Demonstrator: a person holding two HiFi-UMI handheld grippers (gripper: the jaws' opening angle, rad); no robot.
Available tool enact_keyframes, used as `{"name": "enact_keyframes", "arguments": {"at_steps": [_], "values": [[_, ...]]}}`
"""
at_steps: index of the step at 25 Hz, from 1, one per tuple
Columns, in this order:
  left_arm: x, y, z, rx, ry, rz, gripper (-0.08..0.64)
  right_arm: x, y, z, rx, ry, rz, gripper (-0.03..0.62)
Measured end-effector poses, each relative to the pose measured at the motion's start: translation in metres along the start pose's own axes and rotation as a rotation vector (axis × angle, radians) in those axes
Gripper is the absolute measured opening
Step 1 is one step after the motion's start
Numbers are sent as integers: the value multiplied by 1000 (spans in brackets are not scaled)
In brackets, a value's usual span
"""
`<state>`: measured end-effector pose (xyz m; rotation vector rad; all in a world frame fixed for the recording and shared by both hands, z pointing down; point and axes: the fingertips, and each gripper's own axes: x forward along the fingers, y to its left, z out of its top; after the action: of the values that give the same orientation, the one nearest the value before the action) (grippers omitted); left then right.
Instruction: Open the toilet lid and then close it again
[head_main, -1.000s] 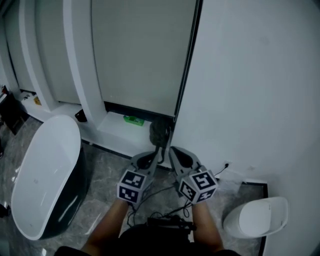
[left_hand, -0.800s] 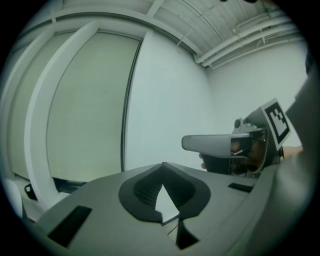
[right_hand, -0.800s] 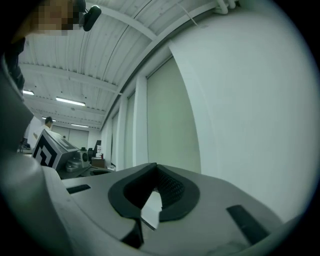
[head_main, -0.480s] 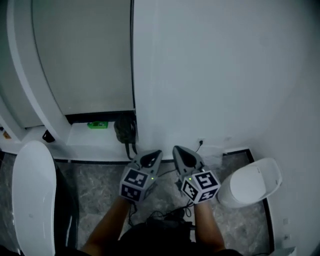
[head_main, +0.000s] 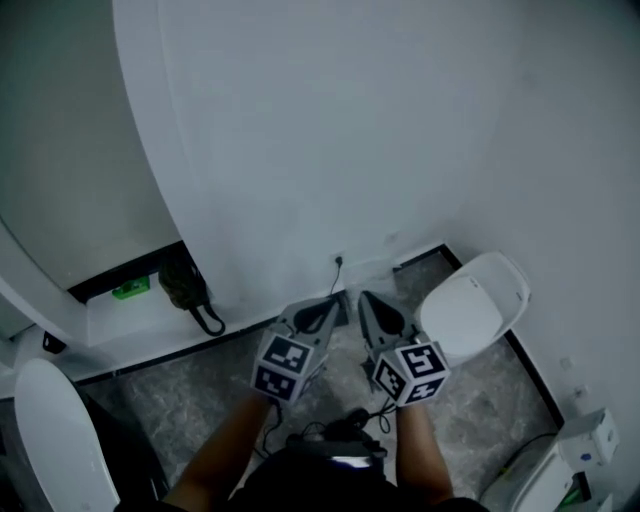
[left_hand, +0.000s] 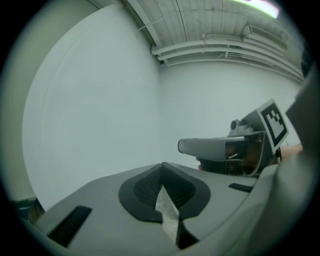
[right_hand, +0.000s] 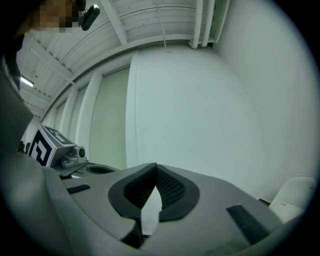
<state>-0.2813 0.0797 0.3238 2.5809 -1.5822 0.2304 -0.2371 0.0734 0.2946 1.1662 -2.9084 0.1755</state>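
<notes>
Item 1: my 2 tools, left tool and right tool, both closed, empty. Item 2: toilet just right of them, lid seemingly down, by the wall.

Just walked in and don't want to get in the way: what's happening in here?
A person holds a two-jaw gripper in each hand, side by side in front of them. The left gripper and the right gripper both have their jaws shut on nothing. The white toilet lid, just to their right by the wall, is down, and neither gripper touches it yet.
</notes>
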Motion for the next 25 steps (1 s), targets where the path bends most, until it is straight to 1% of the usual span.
{"name": "enact_keyframes", "arguments": {"at_steps": [6, 11, 15, 19, 25], "values": [[63, -40, 3, 29, 31, -134, 6, -30, -71, -2, 13, -4, -168, 11], [114, -68, 6, 34, 45, -217, 6, -51, -135, -8, 65, -19, -290, 11], [160, -87, 8, 46, 60, -265, 6, -62, -183, -7, 81, -26, -348, 11], [202, -114, 6, 91, 76, -311, 6, -72, -229, -9, 92, -32, -383, 11], [246, -139, 11, 133, 83, -344, 6, -86, -280, -2, 87, -55, -439, 11]]}}
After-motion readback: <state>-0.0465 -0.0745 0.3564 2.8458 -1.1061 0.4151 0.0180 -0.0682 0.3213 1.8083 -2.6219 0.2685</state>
